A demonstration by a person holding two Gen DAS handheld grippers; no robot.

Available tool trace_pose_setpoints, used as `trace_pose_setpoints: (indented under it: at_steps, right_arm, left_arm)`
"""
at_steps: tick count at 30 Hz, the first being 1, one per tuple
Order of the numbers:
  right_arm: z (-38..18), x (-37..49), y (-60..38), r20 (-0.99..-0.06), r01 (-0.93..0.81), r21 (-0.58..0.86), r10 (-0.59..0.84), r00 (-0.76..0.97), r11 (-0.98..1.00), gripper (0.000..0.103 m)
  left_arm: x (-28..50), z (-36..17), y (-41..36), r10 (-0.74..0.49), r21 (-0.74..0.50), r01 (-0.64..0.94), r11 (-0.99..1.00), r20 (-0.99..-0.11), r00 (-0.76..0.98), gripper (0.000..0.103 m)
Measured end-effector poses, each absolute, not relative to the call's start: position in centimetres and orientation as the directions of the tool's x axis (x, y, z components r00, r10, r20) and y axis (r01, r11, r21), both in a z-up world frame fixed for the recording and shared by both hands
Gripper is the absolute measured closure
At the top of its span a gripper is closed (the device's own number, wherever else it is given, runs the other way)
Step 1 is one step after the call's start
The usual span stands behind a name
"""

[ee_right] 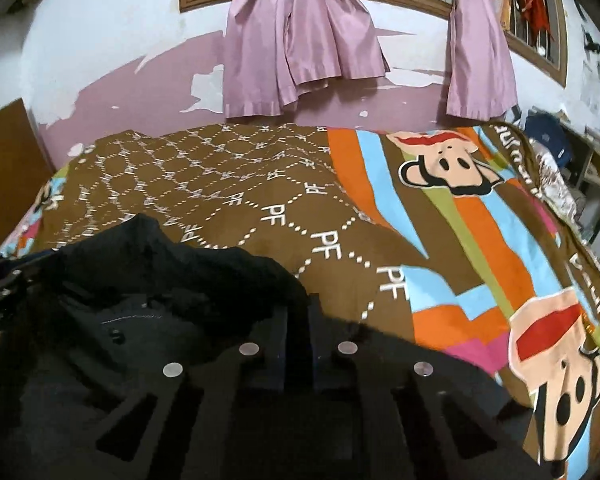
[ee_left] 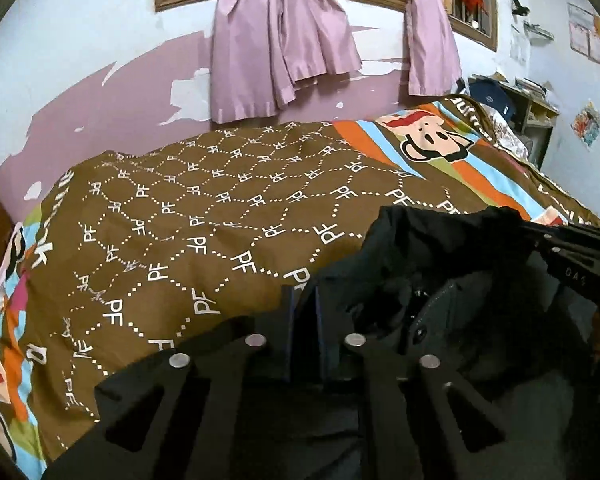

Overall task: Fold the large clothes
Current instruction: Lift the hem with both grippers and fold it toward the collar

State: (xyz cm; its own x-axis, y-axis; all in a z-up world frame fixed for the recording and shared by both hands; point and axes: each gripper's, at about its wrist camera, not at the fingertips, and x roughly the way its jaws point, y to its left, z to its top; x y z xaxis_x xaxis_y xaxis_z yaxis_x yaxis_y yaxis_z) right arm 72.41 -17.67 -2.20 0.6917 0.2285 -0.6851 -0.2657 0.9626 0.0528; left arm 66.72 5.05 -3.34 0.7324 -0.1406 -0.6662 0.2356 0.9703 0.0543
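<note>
Both the left claw (ee_left: 305, 312) and the right claw (ee_right: 296, 328) are clamped on the black jacket (ee_left: 440, 264) held over the bed's brown bedspread (ee_left: 204, 216)

Bed: brown bedspread (ee_right: 260, 184) with dotted "PF" lattice, striped cartoon-monkey panels at both ends.
Wall behind bed: pale blue above, peeling pink band (ee_right: 400, 108) below.
Window above bed: wood-framed window (ee_right: 192, 0) with bars.
Curtains: two pink curtains (ee_left: 284, 40) knotted, hanging down to the bed.
Right of bed: cluttered shelf (ee_left: 540, 108).
Left of bed: brown wooden panel (ee_right: 8, 152).
</note>
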Motion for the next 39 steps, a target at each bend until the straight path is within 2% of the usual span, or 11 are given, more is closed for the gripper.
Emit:
trace_pose_setpoints:
  at_steps: [6, 10, 13, 16, 20, 27, 29, 31, 32, 36, 39]
  right_arm:
    - [-2.7, 68.4, -20.8, -0.667, -0.330, 0.115, 0.319, 0.673, 0.937, 0.097]
    - [-4.1, 67.5, -21.8, -0.672, -0.334, 0.137, 0.335, 0.660, 0.933, 0.097]
    - [-6.2, 68.4, -21.6, -0.706, -0.306, 0.143, 0.313, 0.635, 0.941, 0.097]
    - [-8.8, 69.1, -21.1, -0.737, -0.294, 0.138, 0.296, 0.608, 0.946, 0.097]
    - [-10.0, 69.3, -20.8, -0.744, -0.298, 0.126, 0.289, 0.603, 0.946, 0.097]
    - [-9.5, 68.5, -22.0, -0.711, -0.308, 0.197, 0.352, 0.609, 0.931, 0.094]
    - [-8.3, 67.7, -22.7, -0.682, -0.309, 0.232, 0.380, 0.624, 0.923, 0.091]
    - [-7.1, 67.0, -23.6, -0.657, -0.304, 0.270, 0.406, 0.635, 0.913, 0.071]
    - [-6.6, 66.5, -24.0, -0.648, -0.297, 0.280, 0.408, 0.643, 0.913, 0.068]
    - [-3.4, 65.0, -24.8, -0.603, -0.295, 0.292, 0.414, 0.682, 0.910, 0.066]
    - [-0.7, 65.1, -24.3, -0.559, -0.308, 0.273, 0.411, 0.721, 0.911, 0.046]
  left_arm:
    - [61.5, -4.1, 6.2, -0.203, 0.037, 0.303, 0.952, -0.665, 0.719, 0.099]
    - [58.7, -6.6, 5.9, -0.220, 0.067, 0.376, 0.924, -0.711, 0.667, 0.099]
    - [58.8, -9.0, 5.4, -0.222, 0.035, 0.381, 0.924, -0.762, 0.608, 0.100]
    - [59.5, -10.8, 4.8, -0.215, 0.028, 0.372, 0.928, -0.775, 0.595, 0.100]
    - [60.4, -12.5, 4.6, -0.221, 0.015, 0.367, 0.930, -0.775, 0.592, 0.100]
    - [60.2, -12.7, 6.2, -0.303, -0.085, 0.366, 0.927, -0.746, 0.593, 0.100]
    - [60.1, -12.4, 6.7, -0.322, -0.113, 0.361, 0.926, -0.735, 0.596, 0.099]
    - [60.0, -12.0, 7.0, -0.327, -0.129, 0.347, 0.929, -0.727, 0.604, 0.098]
    - [59.9, -11.8, 7.1, -0.329, -0.131, 0.345, 0.929, -0.721, 0.610, 0.098]
    - [59.0, -10.5, 7.3, -0.334, -0.134, 0.343, 0.930, -0.697, 0.634, 0.097]
    - [57.6, -9.3, 7.3, -0.345, -0.123, 0.359, 0.925, -0.665, 0.663, 0.090]
